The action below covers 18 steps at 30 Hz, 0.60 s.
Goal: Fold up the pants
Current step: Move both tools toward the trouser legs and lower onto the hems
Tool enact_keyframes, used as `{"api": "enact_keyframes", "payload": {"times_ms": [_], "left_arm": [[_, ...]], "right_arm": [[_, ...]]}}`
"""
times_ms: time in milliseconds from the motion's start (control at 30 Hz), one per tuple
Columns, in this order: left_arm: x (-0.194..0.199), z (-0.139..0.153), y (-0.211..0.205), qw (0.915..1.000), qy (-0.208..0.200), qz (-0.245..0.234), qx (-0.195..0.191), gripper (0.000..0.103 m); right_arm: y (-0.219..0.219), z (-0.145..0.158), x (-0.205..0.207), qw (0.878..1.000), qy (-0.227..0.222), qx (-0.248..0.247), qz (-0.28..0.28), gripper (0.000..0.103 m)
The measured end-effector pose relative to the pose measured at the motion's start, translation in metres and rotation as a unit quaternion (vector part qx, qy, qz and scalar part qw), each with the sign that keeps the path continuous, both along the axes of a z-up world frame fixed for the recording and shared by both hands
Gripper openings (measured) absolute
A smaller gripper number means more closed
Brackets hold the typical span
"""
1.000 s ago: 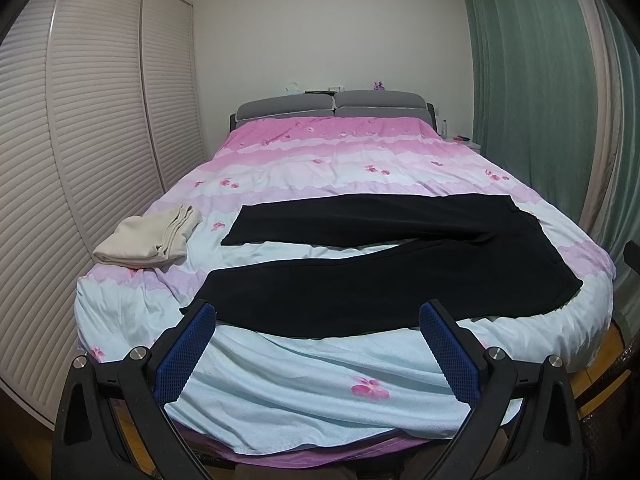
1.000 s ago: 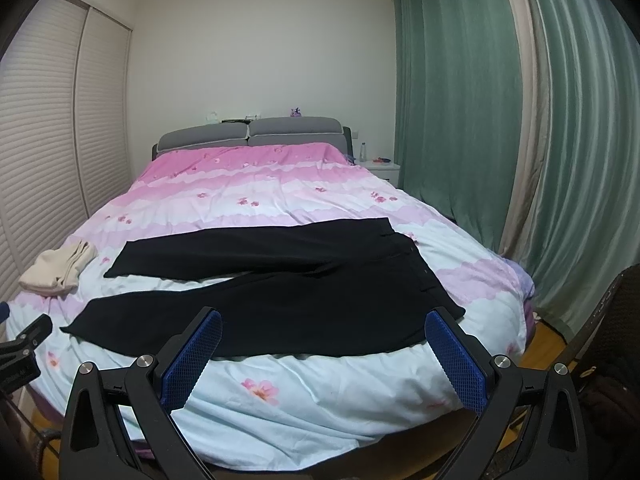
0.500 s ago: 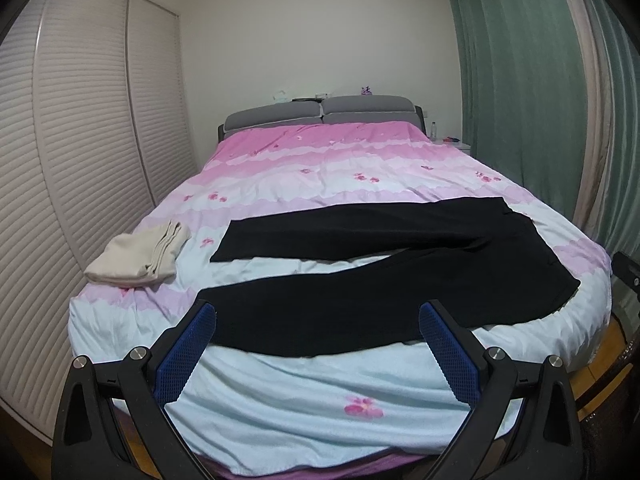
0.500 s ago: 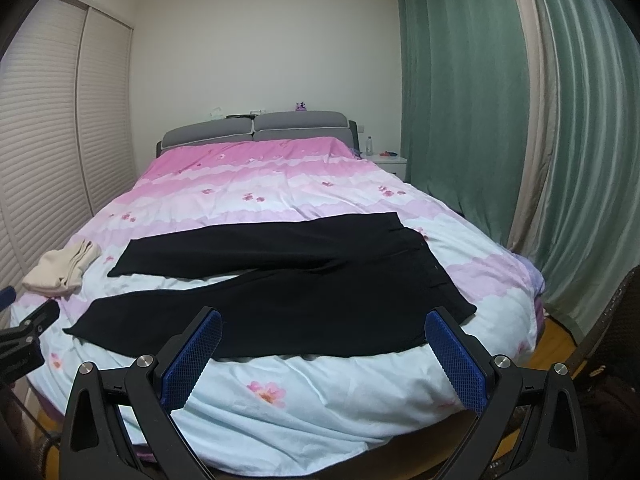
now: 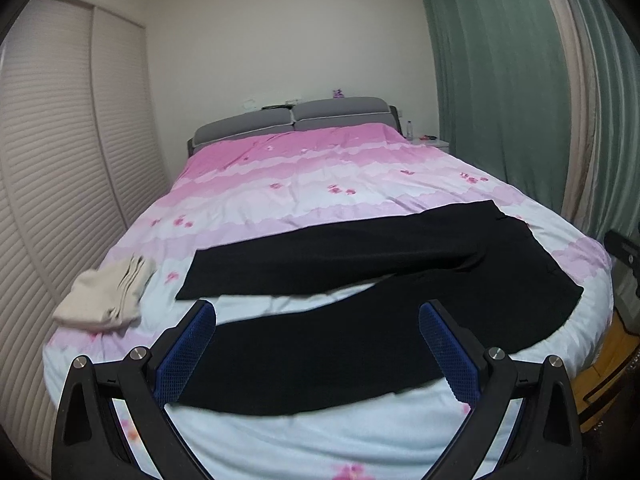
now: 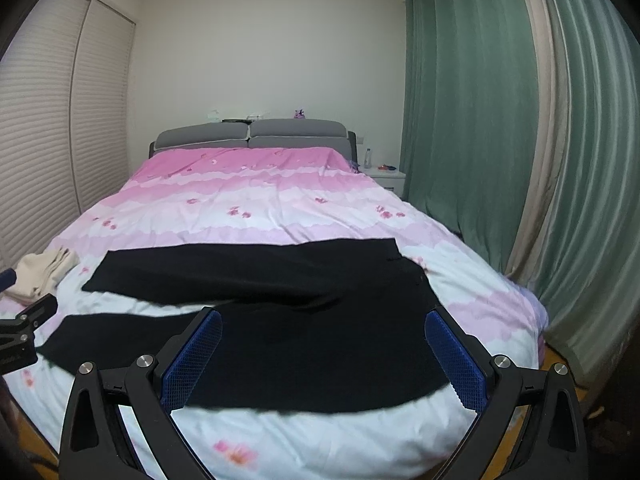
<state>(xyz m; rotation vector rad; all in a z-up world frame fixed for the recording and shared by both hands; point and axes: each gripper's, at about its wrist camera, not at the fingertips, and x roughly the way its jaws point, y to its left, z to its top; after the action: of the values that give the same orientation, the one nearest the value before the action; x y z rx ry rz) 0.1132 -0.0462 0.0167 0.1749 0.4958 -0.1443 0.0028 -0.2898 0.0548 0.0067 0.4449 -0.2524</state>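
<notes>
Black pants (image 5: 360, 312) (image 6: 304, 320) lie spread flat across the foot of a bed, waist to the right, the two legs running left and parted in a V. My left gripper (image 5: 318, 344) hangs open above the near leg, its blue pads wide apart with nothing between them. My right gripper (image 6: 324, 348) is open too, held over the near leg and hip part of the pants. The left gripper's black body (image 6: 24, 328) shows at the left edge of the right wrist view.
The bed (image 5: 320, 184) has a pink and pale blue flowered cover. A folded beige garment (image 5: 104, 296) (image 6: 40, 272) lies at its left edge. Slatted wardrobe doors (image 5: 48, 184) stand on the left, green curtains (image 6: 480, 128) on the right, a nightstand (image 6: 388, 180) by the headboard.
Both grippers have moved closer to the bed and lower over the pants, which now fill more of each view. Both stay open.
</notes>
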Motion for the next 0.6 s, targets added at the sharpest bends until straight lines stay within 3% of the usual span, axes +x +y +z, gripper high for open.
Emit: {"api": "enact_keyframes", "payload": {"times_ms": [333,600], "left_arm": [[0.119,0.013,-0.085,0.9966,-0.02,-0.073,0.033,0.103],[0.24,-0.001,-0.19,0.9849,-0.005,-0.165,0.052,0.098]], "right_arm": [[-0.063,0.004,0.113,1.0,0.01,-0.023,0.004,0.103],[-0.136,-0.01,0.232,0.998,0.05,-0.023,0.034,0.102]]}}
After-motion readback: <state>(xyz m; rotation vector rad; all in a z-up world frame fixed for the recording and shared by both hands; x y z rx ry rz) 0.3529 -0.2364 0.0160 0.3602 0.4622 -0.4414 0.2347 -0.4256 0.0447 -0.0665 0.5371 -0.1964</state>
